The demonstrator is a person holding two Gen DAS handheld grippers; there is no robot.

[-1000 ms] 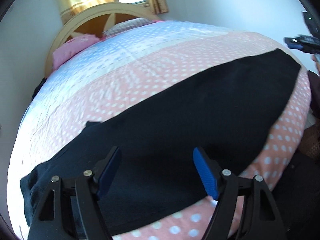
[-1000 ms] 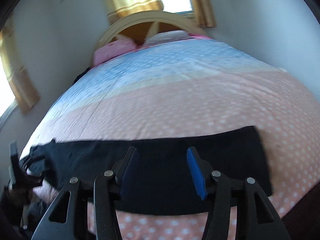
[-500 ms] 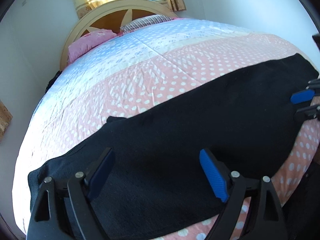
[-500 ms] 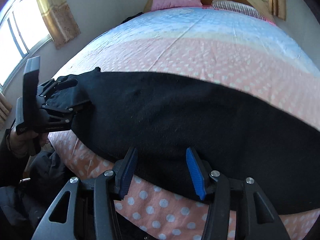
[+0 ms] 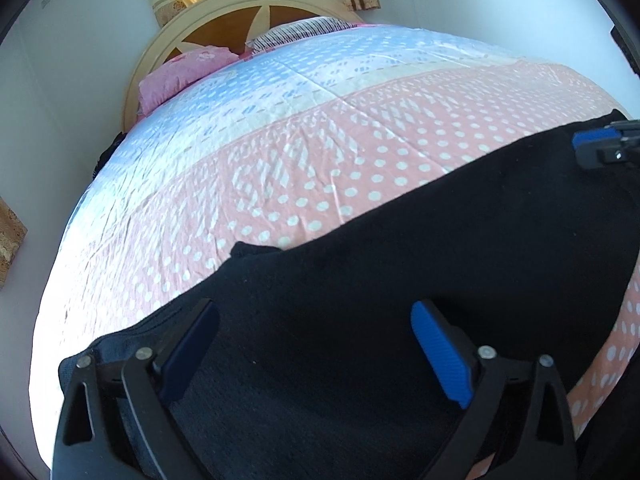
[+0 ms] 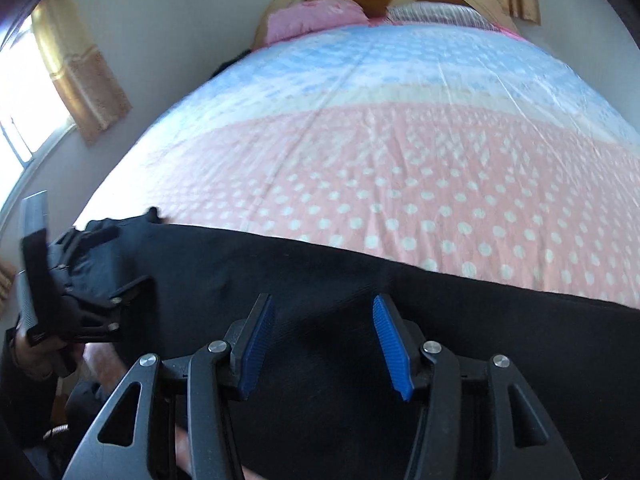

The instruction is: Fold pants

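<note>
Currently, the black pants [image 5: 400, 300] lie flat across the near end of the bed [image 5: 320, 140], forming 1 long band parallel to the foot edge. The fabric is matte, soft-looking knit, with a fine ribbed weave visible near the bottom of the left wrist view. A small pointed flap of cloth sticks out along the far edge of the pants in that view.

The left gripper [image 5: 316, 352] hovers over the pants with its jaws spread wide; nothing sits between them. Its 2 fingers are black angular plastic with round metal rivets, and each carries a blue ribbed pad [image 5: 440, 356]. In the right wrist view this same gripper appears at the far left, at the bunched end of the pants; whether it touches the cloth there cannot be told.

The right gripper [image 6: 322, 344] also hovers over the pants, jaws wide and empty, with matching blue ribbed pads [image 6: 390, 344]. In the left wrist view its blue tip shows at the right edge, near the opposite end of the garment.

The bedspread [image 6: 400, 168] is thin, slightly wrinkled cotton: pink with white polka dots at the near section, a pale cream stripe beyond it, then light blue with white dots. A curved cream-and-brown wooden headboard [image 5: 224, 16] stands at the far end, with a pink pillow [image 5: 180, 72] and a striped pillow [image 5: 296, 32] resting against it. Golden curtains [image 6: 80, 72] hang beside the windows.
</note>
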